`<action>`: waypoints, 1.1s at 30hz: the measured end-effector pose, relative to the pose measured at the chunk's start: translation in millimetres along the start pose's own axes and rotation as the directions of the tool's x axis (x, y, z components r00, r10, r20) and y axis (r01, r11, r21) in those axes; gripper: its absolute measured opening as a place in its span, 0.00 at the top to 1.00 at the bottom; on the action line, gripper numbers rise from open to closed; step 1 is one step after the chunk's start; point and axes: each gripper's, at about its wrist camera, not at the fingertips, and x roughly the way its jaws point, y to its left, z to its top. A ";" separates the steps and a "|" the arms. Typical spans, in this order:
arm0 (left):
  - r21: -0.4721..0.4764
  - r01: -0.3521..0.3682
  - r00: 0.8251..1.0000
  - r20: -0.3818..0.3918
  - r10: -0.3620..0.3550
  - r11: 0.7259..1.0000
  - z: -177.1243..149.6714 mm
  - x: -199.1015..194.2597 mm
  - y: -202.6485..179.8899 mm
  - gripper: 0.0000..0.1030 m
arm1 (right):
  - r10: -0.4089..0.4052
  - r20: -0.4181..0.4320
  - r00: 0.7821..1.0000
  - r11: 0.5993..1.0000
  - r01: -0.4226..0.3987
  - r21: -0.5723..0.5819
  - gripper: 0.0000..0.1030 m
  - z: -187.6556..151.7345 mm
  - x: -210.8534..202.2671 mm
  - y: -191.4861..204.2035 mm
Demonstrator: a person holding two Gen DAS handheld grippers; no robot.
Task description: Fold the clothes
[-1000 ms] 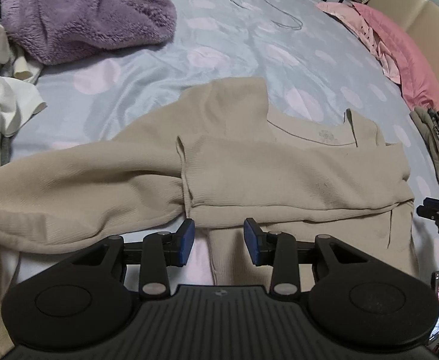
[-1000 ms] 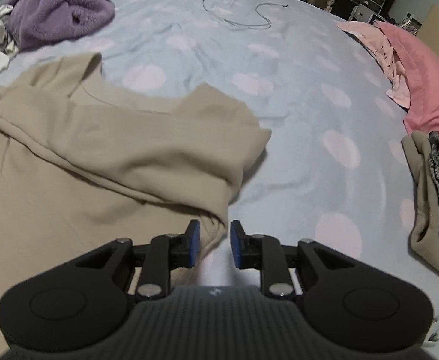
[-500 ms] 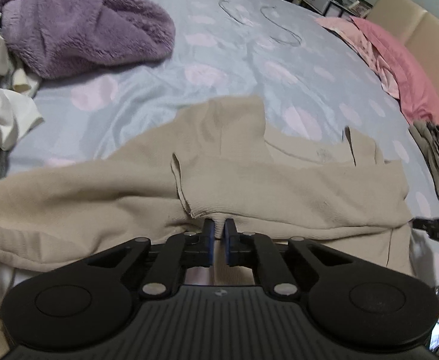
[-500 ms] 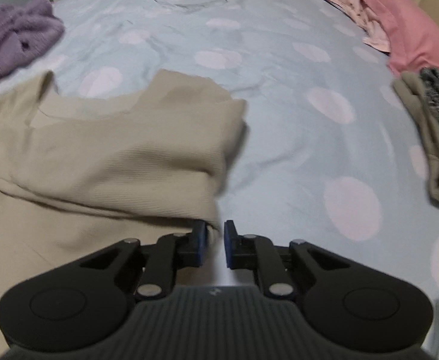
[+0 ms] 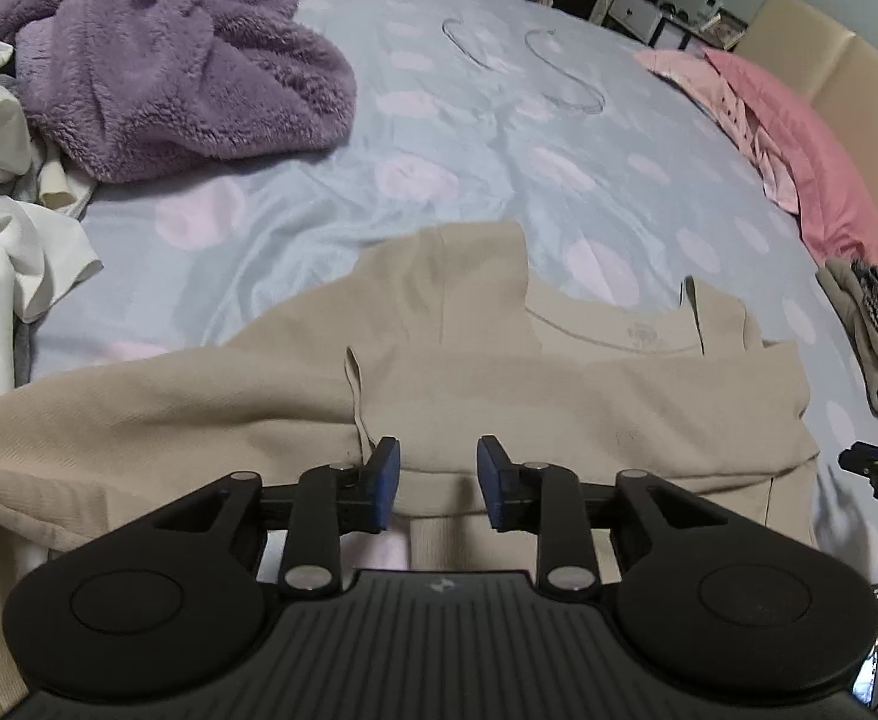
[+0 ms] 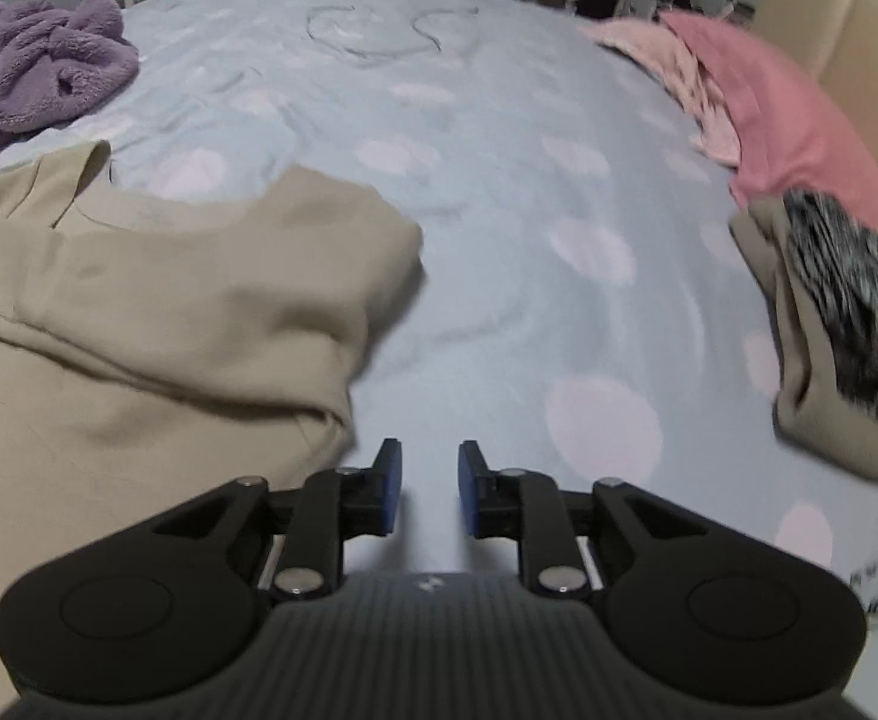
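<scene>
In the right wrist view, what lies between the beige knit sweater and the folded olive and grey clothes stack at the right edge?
Only bare bedsheet, light blue with pink dots, separates the beige knit sweater from the folded olive and grey clothes stack; the right wrist view shows this.

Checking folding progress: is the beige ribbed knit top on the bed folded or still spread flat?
Partly folded. The beige ribbed knit top has one sleeve laid across its chest below the neckline; the other sleeve still stretches out sideways.

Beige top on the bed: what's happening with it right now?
A person with a handheld gripper in each hand is folding the beige top on the dotted bedsheet. One sleeve already lies folded across its chest. Both grippers have just been opening: the left gripper hangs open over the folded sleeve's edge, gripping nothing; the right gripper is open over bare sheet beside the top.
</scene>
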 end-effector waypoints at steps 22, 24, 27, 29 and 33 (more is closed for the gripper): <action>0.084 0.033 0.999 0.006 -0.033 0.996 7.3 40.2 -5.7 1.00 | 0.122 0.048 0.991 0.897 -0.131 0.422 0.97 83.7 97.4 -47.9; 0.091 0.024 1.000 0.006 -0.024 0.996 6.3 41.0 -5.9 1.00 | 0.106 0.015 0.994 0.911 -0.103 0.400 0.97 85.2 106.4 -42.1; 0.098 0.009 1.000 0.010 -0.010 0.995 5.2 40.6 -5.2 1.00 | 0.090 -0.019 0.996 0.920 -0.076 0.385 0.94 82.3 109.6 -40.2; 0.077 0.010 1.000 0.018 -0.011 0.997 6.6 37.7 -3.1 0.97 | 0.063 -0.021 0.998 0.913 -0.049 0.405 0.88 79.0 103.4 -45.9; 0.079 0.000 0.998 0.057 -0.005 0.997 10.3 28.0 -7.5 0.97 | 0.056 0.034 0.998 0.927 -0.065 0.369 0.85 64.9 69.2 -54.0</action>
